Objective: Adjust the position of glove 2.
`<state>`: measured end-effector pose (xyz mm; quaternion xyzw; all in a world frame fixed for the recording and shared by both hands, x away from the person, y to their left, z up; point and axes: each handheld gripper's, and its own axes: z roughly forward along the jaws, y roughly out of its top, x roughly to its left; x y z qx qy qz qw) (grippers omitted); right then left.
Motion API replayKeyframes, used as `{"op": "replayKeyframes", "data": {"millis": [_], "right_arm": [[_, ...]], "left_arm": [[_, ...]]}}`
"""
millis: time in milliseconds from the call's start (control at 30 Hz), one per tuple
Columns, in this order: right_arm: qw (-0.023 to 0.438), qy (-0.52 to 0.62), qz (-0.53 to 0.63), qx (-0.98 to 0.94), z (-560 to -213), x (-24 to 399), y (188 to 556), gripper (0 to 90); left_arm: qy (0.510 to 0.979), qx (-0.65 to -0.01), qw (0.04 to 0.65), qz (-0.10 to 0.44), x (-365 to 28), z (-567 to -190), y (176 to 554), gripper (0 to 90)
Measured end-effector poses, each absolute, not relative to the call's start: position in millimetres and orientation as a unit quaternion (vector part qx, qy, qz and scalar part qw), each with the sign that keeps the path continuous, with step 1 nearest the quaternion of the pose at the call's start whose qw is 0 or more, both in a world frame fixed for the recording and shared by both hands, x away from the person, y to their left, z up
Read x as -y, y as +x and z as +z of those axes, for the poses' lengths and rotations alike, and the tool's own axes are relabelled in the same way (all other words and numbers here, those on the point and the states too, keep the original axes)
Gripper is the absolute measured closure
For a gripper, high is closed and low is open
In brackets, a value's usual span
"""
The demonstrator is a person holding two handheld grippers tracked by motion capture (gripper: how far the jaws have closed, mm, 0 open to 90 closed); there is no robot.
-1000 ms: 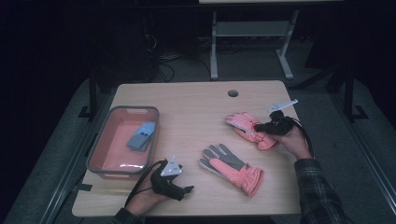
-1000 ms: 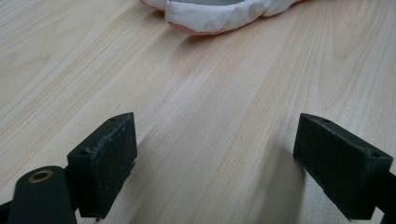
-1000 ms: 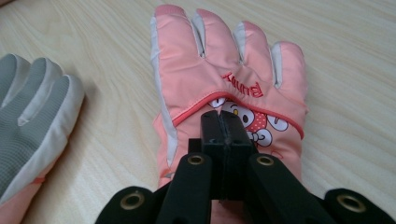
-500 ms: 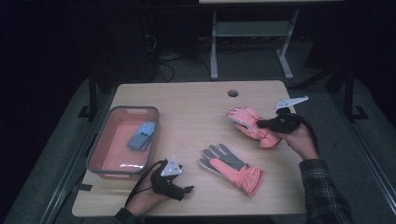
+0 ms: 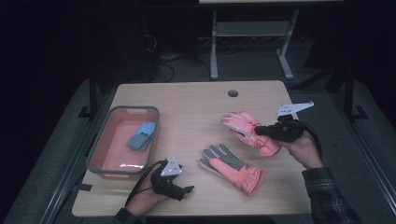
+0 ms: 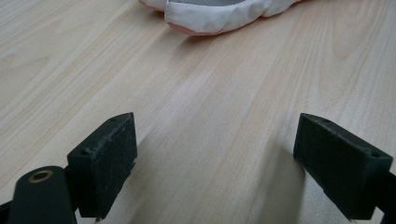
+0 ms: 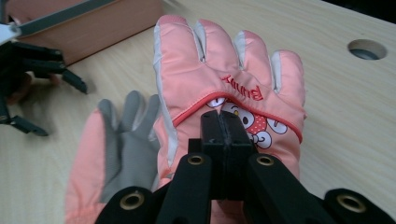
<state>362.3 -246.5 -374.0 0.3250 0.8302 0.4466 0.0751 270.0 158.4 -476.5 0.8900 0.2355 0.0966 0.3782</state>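
Wooden worktop (image 5: 196, 107) seen from above, dark room around it. R gripper (image 5: 259, 131), held in the person's right hand at the worktop's right side, has its fingers (image 7: 211, 140) pinched tight on a pink glove (image 5: 247, 129) near the cuff — glove is lifted off the wood, its fingertips pointing toward the worktop's centre. In the right gripper view the glove's back faces the camera, w/ a cartoon face and red stitched lettering. A second pink glove (image 5: 231, 168), grey palm up, lies flat near the front centre, cuff toward the person. L gripper (image 5: 187, 190) rests low at the front left edge, fingers (image 6: 105, 156) spread wide w/ nothing between them — just bare wood, the flat glove's cuff a bit ahead. A pink bin (image 5: 95, 151) sits at the left, a folded blue-grey item (image 5: 142, 135) inside it.
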Motion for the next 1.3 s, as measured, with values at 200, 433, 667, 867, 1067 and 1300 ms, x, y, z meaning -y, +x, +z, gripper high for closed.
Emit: {"op": "replayKeyframes", "data": {"millis": [200,433,667,867,1067,1300], "right_arm": [[0.069,0.317,0.445,-0.835,-371.3,235.5,345.5,90.0],[0.052,0.302,0.449,-0.839,-371.5,221.3,325.2,90.0],[0.035,0.288,0.447,-0.846,-377.0,205.3,310.2,90.0],[0.031,0.278,0.449,-0.849,-376.3,195.2,303.8,90.0],[0.027,0.268,0.437,-0.858,-383.6,183.1,305.0,89.9],[0.017,0.262,0.426,-0.866,-391.3,179.7,306.8,89.9]], "left_arm": [[0.890,-0.235,0.378,0.096,-158.5,-476.5,270.0,12.6],[0.891,-0.235,0.377,0.098,-158.7,-476.3,270.2,12.6],[0.889,-0.237,0.380,0.096,-157.9,-476.6,270.1,12.6],[0.890,-0.234,0.378,0.097,-158.2,-476.3,270.4,12.7],[0.890,-0.234,0.378,0.098,-158.1,-476.3,270.6,12.7],[0.890,-0.234,0.379,0.099,-158.0,-476.5,270.6,12.6]]}}
